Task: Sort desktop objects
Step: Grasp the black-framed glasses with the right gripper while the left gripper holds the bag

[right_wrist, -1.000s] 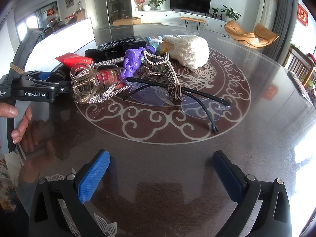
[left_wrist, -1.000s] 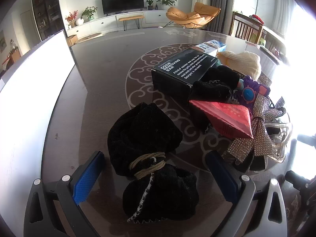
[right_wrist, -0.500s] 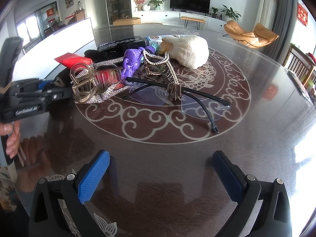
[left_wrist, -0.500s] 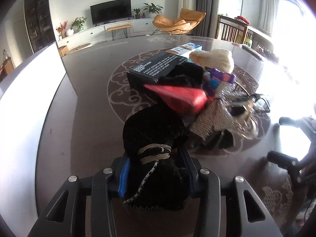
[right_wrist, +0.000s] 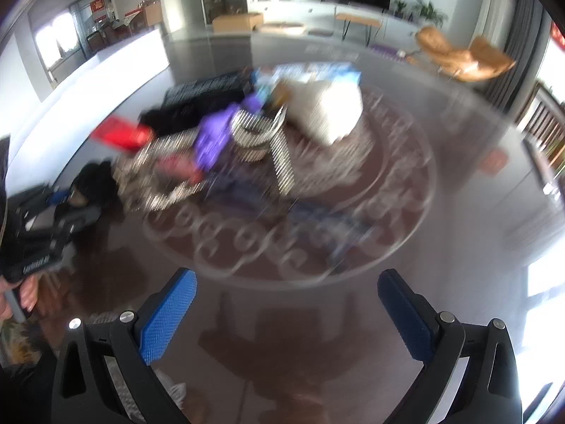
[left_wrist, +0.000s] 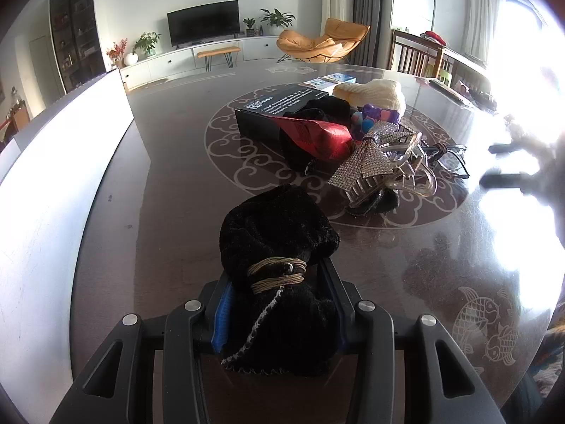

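1. Left tongs (left_wrist: 279, 312) clenched on black fuzzy fabric bundle w/ tan cord wrap (left_wrist: 277, 247), at near edge of dark glossy patterned surface (left_wrist: 169, 176)
2. Right tongs (right_wrist: 286, 314) spread wide, nothing btwn pads; view blurred
3. Rhinestone-covered clear claw hair clip (left_wrist: 385, 166) in pile beyond bundle

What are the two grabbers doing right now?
Left gripper: shut on the black fuzzy pouch.
Right gripper: open, holding nothing.
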Tool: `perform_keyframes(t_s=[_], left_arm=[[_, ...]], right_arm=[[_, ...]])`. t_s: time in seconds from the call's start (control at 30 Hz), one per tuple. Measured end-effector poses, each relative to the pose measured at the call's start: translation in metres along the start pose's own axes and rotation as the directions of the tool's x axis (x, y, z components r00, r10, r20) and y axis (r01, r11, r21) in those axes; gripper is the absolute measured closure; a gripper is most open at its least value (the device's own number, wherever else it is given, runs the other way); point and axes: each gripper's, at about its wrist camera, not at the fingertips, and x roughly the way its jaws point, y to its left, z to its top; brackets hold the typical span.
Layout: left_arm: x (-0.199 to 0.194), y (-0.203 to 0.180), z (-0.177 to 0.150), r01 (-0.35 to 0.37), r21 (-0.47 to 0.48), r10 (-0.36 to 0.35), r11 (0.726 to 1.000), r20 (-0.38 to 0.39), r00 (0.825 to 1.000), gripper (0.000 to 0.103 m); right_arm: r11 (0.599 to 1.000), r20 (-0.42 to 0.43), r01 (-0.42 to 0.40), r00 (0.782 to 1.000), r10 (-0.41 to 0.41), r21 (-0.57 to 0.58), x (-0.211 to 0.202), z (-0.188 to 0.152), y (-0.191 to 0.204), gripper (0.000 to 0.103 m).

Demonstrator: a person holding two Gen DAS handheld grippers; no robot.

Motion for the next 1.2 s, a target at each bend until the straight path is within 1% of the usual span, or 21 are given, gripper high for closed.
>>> perform_keyframes(t_s=[0.07, 0.13, 0.17, 0.33, 0.4, 0.47, 0.5, 0.53, 0.57, 0.6, 0.63, 0.73, 0.8, 0.87, 0.97, 1.03, 1.07, 1.1, 1.13, 1.17, 1.2], left_arm=[[0.000, 0.000, 0.000, 0.000, 0.000, 0.000, 1.000, 0.000, 1.000, 0.059], [0.000, 0.000, 0.000, 0.000, 0.000, 0.000, 1.000, 0.000, 1.000, 0.059], [0.000, 0.000, 0.000, 0.000, -0.001, 0.000, 1.000, 0.000, 1.000, 0.059], [0.001, -0.002, 0.002, 0.000, -0.004, 0.000, 1.000, 0.000, 1.000, 0.059], [0.002, -0.002, 0.001, 0.001, -0.005, -0.001, 1.000, 0.000, 1.000, 0.059], [0.002, -0.002, 0.001, 0.001, -0.005, -0.001, 1.000, 0.000, 1.000, 0.059], [0.002, -0.002, 0.002, 0.003, -0.007, -0.003, 1.000, 0.000, 1.000, 0.059], [0.002, -0.002, 0.001, 0.004, -0.007, -0.004, 1.000, 0.000, 1.000, 0.059], [0.003, -0.003, 0.001, 0.004, -0.007, -0.004, 1.000, 0.001, 1.000, 0.059], [0.003, -0.003, 0.001, 0.000, -0.008, 0.000, 1.000, 0.002, 1.000, 0.059], [0.003, -0.003, 0.001, 0.000, -0.008, 0.000, 1.000, 0.002, 1.000, 0.059], [0.003, -0.001, 0.002, 0.010, -0.012, -0.010, 1.000, 0.002, 1.000, 0.058], [0.003, 0.000, 0.003, 0.042, -0.010, -0.042, 0.999, -0.005, 0.999, 0.053], [0.003, 0.005, 0.005, 0.057, -0.032, -0.059, 0.998, -0.040, 0.997, 0.042], [-0.004, 0.018, 0.009, 0.085, -0.085, -0.089, 0.993, -0.035, 0.995, 0.039], [-0.007, 0.020, 0.012, 0.097, -0.083, -0.100, 0.992, -0.033, 0.994, 0.037], [-0.007, 0.017, 0.014, 0.095, -0.060, -0.097, 0.994, -0.042, 0.994, 0.034], [-0.005, 0.013, 0.015, 0.090, -0.033, -0.092, 0.995, -0.056, 0.994, 0.031], [-0.002, 0.007, 0.015, 0.082, -0.001, -0.082, 0.997, -0.069, 0.994, 0.027], [0.003, -0.003, 0.014, 0.056, 0.060, -0.051, 0.997, -0.087, 0.995, 0.027], [0.007, -0.008, 0.013, 0.034, 0.093, -0.025, 0.995, -0.093, 0.995, 0.027]], right_arm=[[0.998, 0.013, -0.002, 1.000, 0.003, -0.059, 0.000, 0.019, -0.006, 0.000], [0.994, -0.031, -0.060, 0.998, 0.058, -0.094, 0.012, 0.037, -0.009, 0.000], [0.991, -0.058, -0.105, 0.993, 0.101, -0.077, 0.022, 0.045, -0.013, 0.000], [0.981, -0.111, -0.192, 0.976, 0.188, -0.022, 0.056, 0.048, -0.018, 0.000], [0.958, -0.144, -0.287, 0.948, 0.284, 0.005, 0.060, 0.039, -0.015, 0.001], [0.919, -0.173, -0.393, 0.905, 0.388, 0.003, 0.053, 0.027, -0.007, 0.001], [0.891, -0.191, -0.454, 0.876, 0.443, -0.016, 0.043, 0.017, 0.000, 0.001], [0.876, -0.206, -0.481, 0.862, 0.463, -0.044, 0.035, 0.008, 0.007, 0.001], [0.876, -0.212, -0.477, 0.865, 0.455, -0.065, 0.029, 0.003, 0.011, 0.001], [0.889, -0.209, -0.451, 0.880, 0.426, -0.086, 0.021, -0.004, 0.014, 0.001], [0.898, -0.202, -0.433, 0.890, 0.410, -0.085, 0.018, -0.008, 0.014, 0.001], [0.934, -0.146, -0.357, 0.925, 0.352, -0.015, 0.015, -0.010, 0.006, 0.001], [0.948, -0.128, -0.318, 0.939, 0.318, 0.023, 0.019, -0.006, 0.004, 0.001], [0.963, -0.132, -0.268, 0.955, 0.267, 0.010, 0.025, 0.002, 0.009, 0.001], [0.975, -0.146, -0.221, 0.965, 0.220, 0.007, 0.036, 0.011, 0.018, 0.001], [0.980, -0.149, -0.197, 0.969, 0.195, 0.005, 0.039, 0.015, 0.023, 0.002], [0.983, -0.155, -0.182, 0.971, 0.179, -0.001, 0.041, 0.017, 0.025, 0.003], [0.987, -0.161, -0.163, 0.974, 0.159, -0.011, 0.044, 0.018, 0.031, 0.008], [0.988, -0.169, -0.153, 0.974, 0.148, -0.016, 0.045, 0.019, 0.033, 0.021], [0.987, -0.181, -0.158, 0.972, 0.152, -0.019, 0.046, 0.020, 0.035, 0.032], [0.987, -0.189, -0.157, 0.970, 0.150, -0.022, 0.049, 0.022, 0.040, 0.047]])
